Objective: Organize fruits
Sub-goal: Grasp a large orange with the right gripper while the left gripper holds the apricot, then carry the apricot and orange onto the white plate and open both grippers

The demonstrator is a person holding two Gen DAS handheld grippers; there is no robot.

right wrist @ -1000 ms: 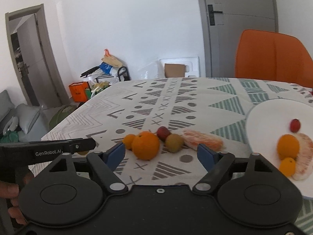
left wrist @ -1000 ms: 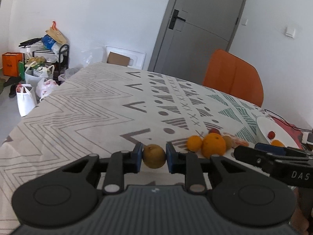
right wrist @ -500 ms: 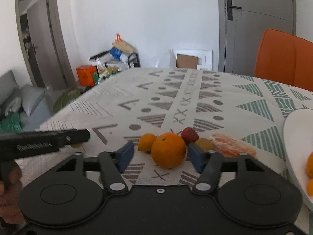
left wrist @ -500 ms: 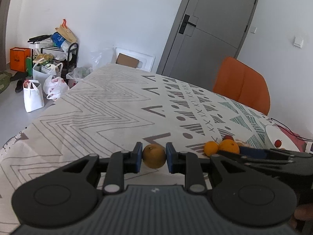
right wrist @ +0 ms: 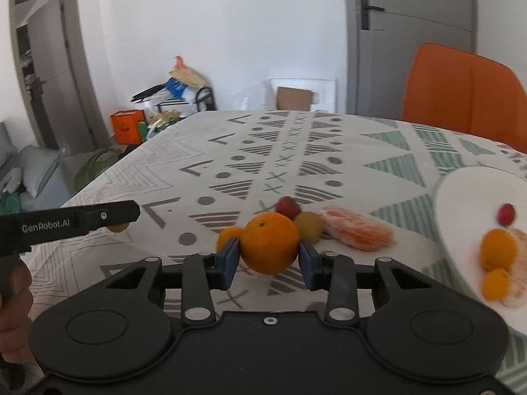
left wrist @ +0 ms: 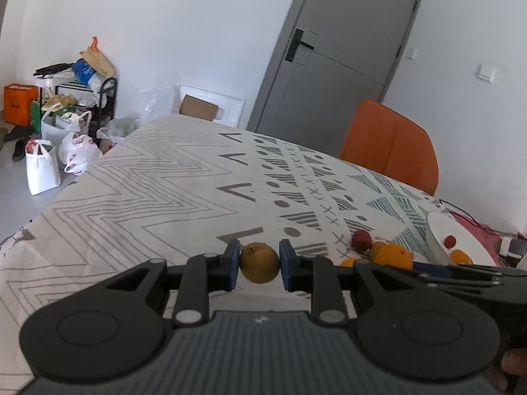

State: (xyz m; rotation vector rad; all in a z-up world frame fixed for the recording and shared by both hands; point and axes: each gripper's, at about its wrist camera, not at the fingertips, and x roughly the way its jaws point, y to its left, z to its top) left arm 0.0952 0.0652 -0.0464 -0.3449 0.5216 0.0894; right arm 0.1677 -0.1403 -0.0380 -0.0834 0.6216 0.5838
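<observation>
Right wrist view: right gripper [right wrist: 267,260] has just closed around the orange [right wrist: 269,243].

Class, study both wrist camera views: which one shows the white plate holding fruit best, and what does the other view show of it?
The right wrist view is best: the round white plate fills its right side, showing the fruit on it clearly, though the frame crops its far edge. The left wrist view shows only a small, distant sliver of the plate at the right, partly behind the other gripper.

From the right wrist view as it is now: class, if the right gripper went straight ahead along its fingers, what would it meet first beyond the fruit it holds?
Probably the red fruit just behind the large orange held by the right gripper; depth is uncertain.
</observation>
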